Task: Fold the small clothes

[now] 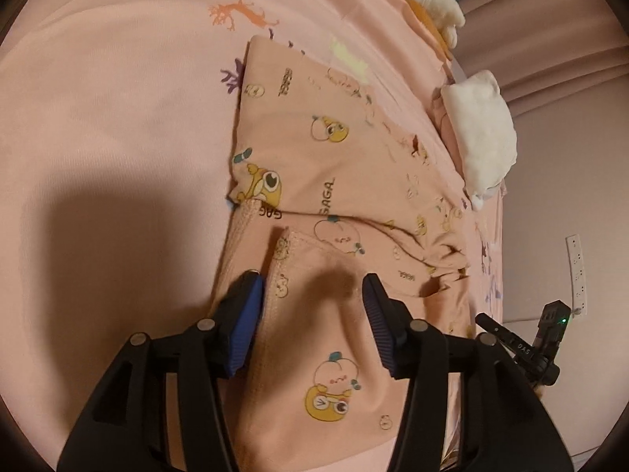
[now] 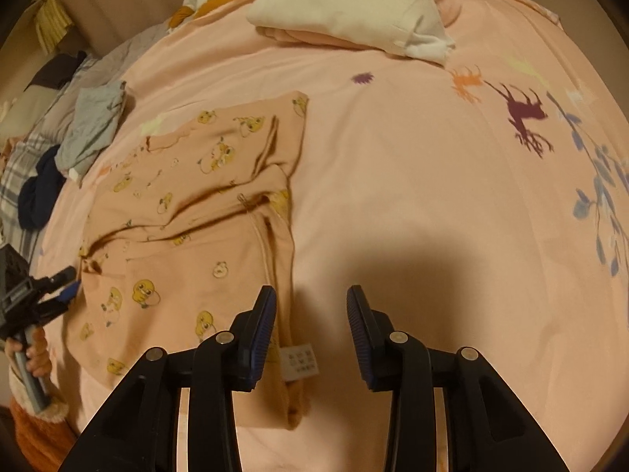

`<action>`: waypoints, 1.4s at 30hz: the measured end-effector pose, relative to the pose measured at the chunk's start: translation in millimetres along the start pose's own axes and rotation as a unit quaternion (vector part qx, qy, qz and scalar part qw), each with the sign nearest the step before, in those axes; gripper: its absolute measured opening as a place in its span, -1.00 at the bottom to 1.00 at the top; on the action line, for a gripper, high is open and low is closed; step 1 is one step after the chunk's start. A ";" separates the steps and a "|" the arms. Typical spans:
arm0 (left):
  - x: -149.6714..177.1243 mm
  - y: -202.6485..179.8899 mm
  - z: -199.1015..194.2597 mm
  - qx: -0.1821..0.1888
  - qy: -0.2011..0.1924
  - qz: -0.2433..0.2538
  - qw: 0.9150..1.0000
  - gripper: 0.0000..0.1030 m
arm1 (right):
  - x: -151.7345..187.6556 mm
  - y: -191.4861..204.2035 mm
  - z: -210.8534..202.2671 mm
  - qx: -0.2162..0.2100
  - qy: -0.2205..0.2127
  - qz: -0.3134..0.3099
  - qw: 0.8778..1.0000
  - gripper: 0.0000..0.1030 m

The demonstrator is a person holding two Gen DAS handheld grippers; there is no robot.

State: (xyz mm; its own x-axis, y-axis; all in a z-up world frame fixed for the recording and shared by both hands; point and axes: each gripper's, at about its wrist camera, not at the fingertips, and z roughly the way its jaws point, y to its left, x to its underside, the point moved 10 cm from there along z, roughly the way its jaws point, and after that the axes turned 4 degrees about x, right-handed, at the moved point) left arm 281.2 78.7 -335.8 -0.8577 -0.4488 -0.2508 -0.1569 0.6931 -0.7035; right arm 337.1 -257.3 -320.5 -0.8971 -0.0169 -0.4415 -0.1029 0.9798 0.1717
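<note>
- A small peach garment printed with yellow cartoon ducks is lying partly folded on a pink bedsheet, with one fold crossing its middle.
- The left hand-held gripper is hovering over the near end of the garment; the cloth is showing between its two blue pads, which are standing apart and pressing on nothing.
- The left pad is sitting right beside the stitched hem; whether it is touching the hem I cannot tell.
- The right hand-held gripper is standing about half open at the garment's right edge, its left pad over the edge beside a white care label and its right pad over bare sheet.
- It is holding nothing, and its shadow is falling on the sheet ahead.
- The right wrist view is showing the left hand-held gripper at the far left, gripped by a hand above an orange fleece sleeve, plus a grey cloth and a dark blue one beside the garment.
- The left wrist view alone is showing a white power strip on the wall.
- Both views are showing a folded white and pink stack at the far side of the bed.
</note>
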 end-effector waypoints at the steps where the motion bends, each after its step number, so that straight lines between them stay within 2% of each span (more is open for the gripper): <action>1: -0.3 0.1 -1.5 0.003 -0.001 -0.001 1.000 0.02 | 1.6 -0.8 0.2 -0.004 0.002 0.002 1.000 -0.28; 4: 8.9 -3.1 -2.7 0.001 0.025 0.021 0.999 0.02 | 5.3 -3.4 2.2 0.000 0.005 0.000 1.000 -0.28; 7: 18.8 -8.8 -0.8 0.018 0.055 0.042 0.997 0.02 | 6.5 -4.4 3.8 0.000 0.006 -0.002 1.000 -0.28; 10: 12.7 -8.6 0.8 0.065 0.044 -0.006 0.997 0.03 | 2.6 -1.3 5.5 -0.018 0.000 0.005 1.000 -0.28; 12: 6.9 -10.6 8.9 0.111 0.045 -0.047 0.992 0.03 | -2.3 4.5 6.7 -0.036 -0.001 0.008 0.999 -0.28; 13: 6.1 -11.0 10.1 0.116 0.044 -0.051 0.991 0.02 | -5.8 8.9 6.7 -0.049 -0.003 0.008 0.999 -0.28; 15: 2.5 -11.6 12.7 0.106 0.030 -0.040 0.993 -0.06 | -14.4 19.6 7.3 -0.080 -0.006 0.002 0.997 -0.28; 17: 0.6 -10.6 11.7 0.085 0.009 -0.027 0.996 -0.37 | -23.9 30.5 10.3 -0.115 -0.005 0.005 0.993 -0.28; 18: -0.4 -10.3 9.9 0.077 -0.001 -0.018 0.997 -0.59 | -27.6 34.0 13.1 -0.128 -0.003 0.012 0.992 -0.28; 20: -0.5 -13.0 4.8 0.075 -0.013 -0.001 0.997 -0.84 | -32.4 39.4 21.1 -0.146 0.002 0.024 0.989 -0.28; 22: 0.0 -14.8 -3.1 0.065 -0.026 0.018 0.997 -0.83 | -33.1 41.9 30.1 -0.148 0.009 0.029 0.989 -0.28; 25: -1.5 -21.5 -11.1 0.068 -0.039 0.032 0.996 -0.84 | -27.2 41.7 37.8 -0.117 0.010 0.004 0.993 -0.29; 27: -5.3 -25.7 -16.1 0.071 -0.051 0.041 0.995 -0.84 | -23.6 44.9 36.9 -0.123 -0.001 -0.007 0.992 -0.56; 28: -7.7 -27.6 -16.1 0.067 -0.058 0.043 0.995 -0.85 | -23.6 46.0 34.1 -0.130 -0.008 -0.011 0.991 -0.83; 29: -9.1 -28.6 -17.9 0.067 -0.065 0.043 0.995 -0.86 | -23.6 47.9 31.2 -0.134 -0.016 -0.014 0.991 -0.86; 36: -19.8 -39.4 -34.8 0.075 -0.102 0.039 0.991 -0.87 | -43.9 47.2 -7.7 -0.154 -0.078 0.001 0.985 -0.88; 42: -45.4 -51.1 -62.7 0.088 -0.148 0.032 0.985 -0.88 | -70.2 45.3 -29.7 -0.165 -0.116 0.032 0.979 -0.88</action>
State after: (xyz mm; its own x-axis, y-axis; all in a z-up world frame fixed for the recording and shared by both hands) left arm 297.4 99.0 -246.8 -0.6782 -0.5701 -0.4637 0.0023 0.6293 -0.7771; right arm 382.6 -217.6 -255.6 -0.7888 0.1250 -0.6018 -0.2172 0.8593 0.4631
